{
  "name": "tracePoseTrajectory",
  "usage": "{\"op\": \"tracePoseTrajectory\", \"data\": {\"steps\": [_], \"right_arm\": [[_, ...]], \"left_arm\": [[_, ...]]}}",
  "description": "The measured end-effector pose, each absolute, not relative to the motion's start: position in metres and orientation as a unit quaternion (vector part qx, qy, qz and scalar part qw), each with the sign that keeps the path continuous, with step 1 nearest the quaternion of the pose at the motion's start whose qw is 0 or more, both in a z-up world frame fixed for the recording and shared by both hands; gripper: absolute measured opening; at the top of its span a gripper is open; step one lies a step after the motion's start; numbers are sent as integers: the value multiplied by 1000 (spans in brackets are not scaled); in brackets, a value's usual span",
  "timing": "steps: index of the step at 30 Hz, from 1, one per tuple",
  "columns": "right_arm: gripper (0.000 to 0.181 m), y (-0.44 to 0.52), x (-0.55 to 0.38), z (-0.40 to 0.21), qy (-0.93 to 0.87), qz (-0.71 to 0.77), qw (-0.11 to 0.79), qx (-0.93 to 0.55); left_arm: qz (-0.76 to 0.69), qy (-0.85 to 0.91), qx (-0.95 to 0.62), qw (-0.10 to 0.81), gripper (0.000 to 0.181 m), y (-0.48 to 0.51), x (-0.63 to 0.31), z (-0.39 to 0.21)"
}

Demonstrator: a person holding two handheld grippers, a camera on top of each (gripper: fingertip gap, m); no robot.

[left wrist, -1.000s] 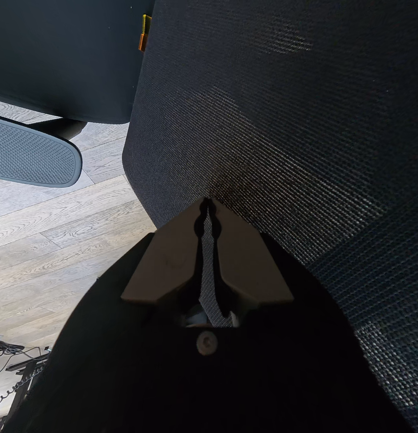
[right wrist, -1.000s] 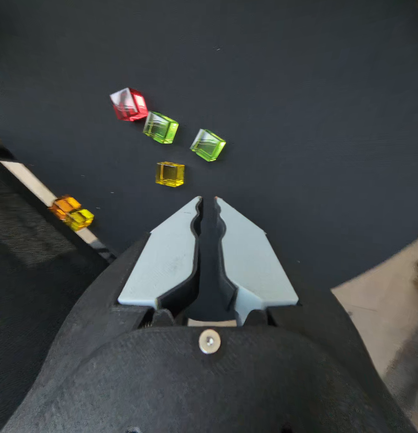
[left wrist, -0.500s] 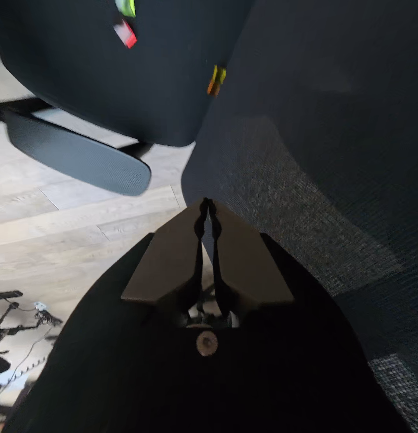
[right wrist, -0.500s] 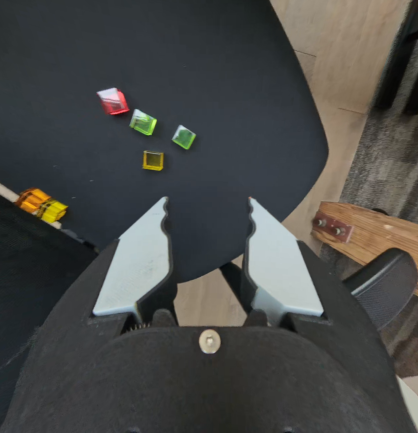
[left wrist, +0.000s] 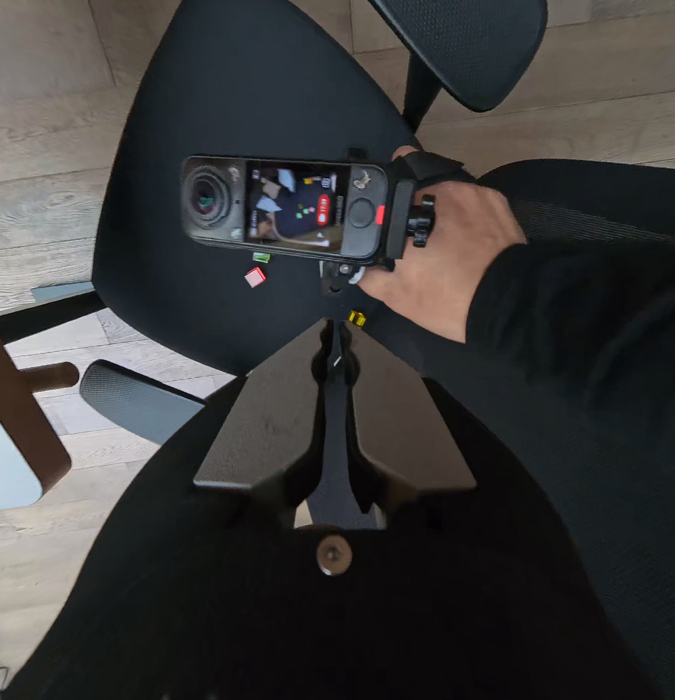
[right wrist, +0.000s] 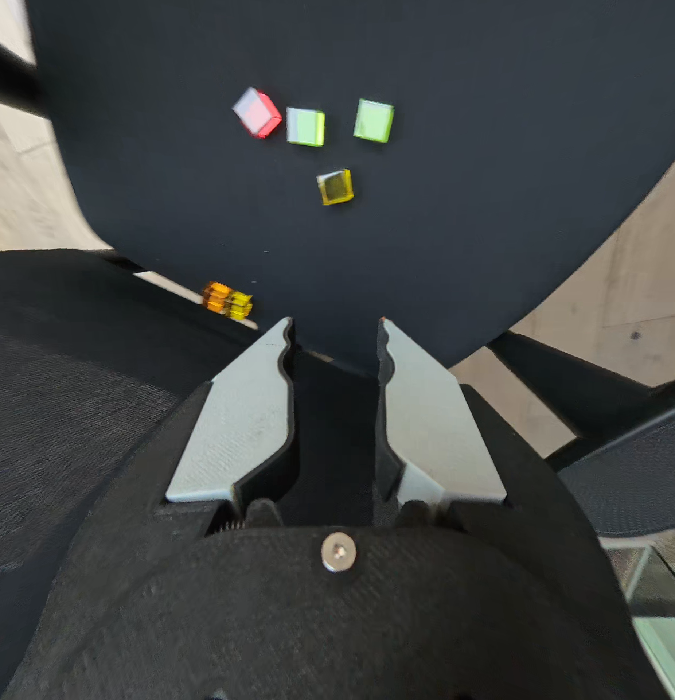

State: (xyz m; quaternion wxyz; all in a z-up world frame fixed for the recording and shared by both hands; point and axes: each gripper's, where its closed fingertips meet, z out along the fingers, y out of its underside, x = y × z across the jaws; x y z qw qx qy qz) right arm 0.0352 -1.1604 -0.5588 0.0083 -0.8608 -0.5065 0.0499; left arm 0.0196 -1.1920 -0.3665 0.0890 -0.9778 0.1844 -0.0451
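Several small clear cubes lie on a black chair seat [right wrist: 480, 189]: a red cube [right wrist: 257, 112], two green cubes [right wrist: 305, 126] [right wrist: 374, 120] and a yellow cube [right wrist: 335, 186]. An orange cube [right wrist: 216, 296] and a yellow cube [right wrist: 239, 304] touch each other at the seat's back edge. My right gripper [right wrist: 336, 325] is open and empty, above that edge, nearest the orange and yellow pair. My left gripper [left wrist: 334, 325] is shut and empty, high above the seat. In its view the right gripper's camera [left wrist: 283, 208] and a hand [left wrist: 434, 257] cover most cubes; the red cube [left wrist: 255, 276] shows.
The chair's mesh backrest [right wrist: 63, 378] lies at the lower left. Armrests [left wrist: 139, 401] [left wrist: 461, 49] flank the seat. The floor [left wrist: 44, 132] is wood. A brown wooden leg [left wrist: 21, 416] and a pale blue surface [left wrist: 6, 454] stand at the left. My hands' fingertips stand some 20 centimetres from each other.
My left gripper has pulled up and away from the backrest and now looks down on the seat. My right gripper opened wide, then narrowed partway, and swung toward the seat's back edge.
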Motion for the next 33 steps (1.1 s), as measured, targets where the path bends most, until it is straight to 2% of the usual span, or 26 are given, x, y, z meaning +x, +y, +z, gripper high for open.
{"op": "tracePoseTrajectory", "data": {"steps": [4, 6, 8, 9, 12, 15, 17, 20, 25, 29, 33], "right_arm": [[26, -1181, 19, -520, -493, 118, -17, -862], [28, -1187, 20, -500, -501, 129, -36, -855], [28, -1190, 19, -478, -507, 145, -45, -849], [18, -1190, 19, -467, -504, 154, -40, -849], [13, -1185, 24, -446, -497, 178, -32, -849], [18, -1172, 23, -446, -456, 193, -38, -868], [13, -1174, 4, -436, -430, 245, -44, -868], [4, -1169, -13, -425, -455, 247, -9, -855], [0, -1171, -28, -414, -481, 263, 18, -836], [0, -1182, -41, -405, -486, 292, 28, -823], [0, -1198, -56, -397, -504, 312, 39, -805]], "left_arm": [[-63, 191, -977, 76, 0, -1203, 26, -365], [-56, 219, -972, 63, 0, -1206, 26, -358], [-37, 240, -967, 80, 0, -1200, 21, -346], [-39, 241, -966, 85, 0, -1198, 20, -341], [-45, 215, -970, 99, 0, -1198, 19, -330], [-45, 187, -964, 185, 0, -1187, 20, -299], [-44, 182, -958, 217, 0, -1181, 25, -281], [-44, 196, -942, 268, 0, -1172, 35, -259], [-196, 162, -930, 266, 0, -1181, 67, -247], [-94, 185, -928, 311, 0, -1170, 40, -238], [-100, 211, -904, 359, 0, -1171, 42, -221]]}}
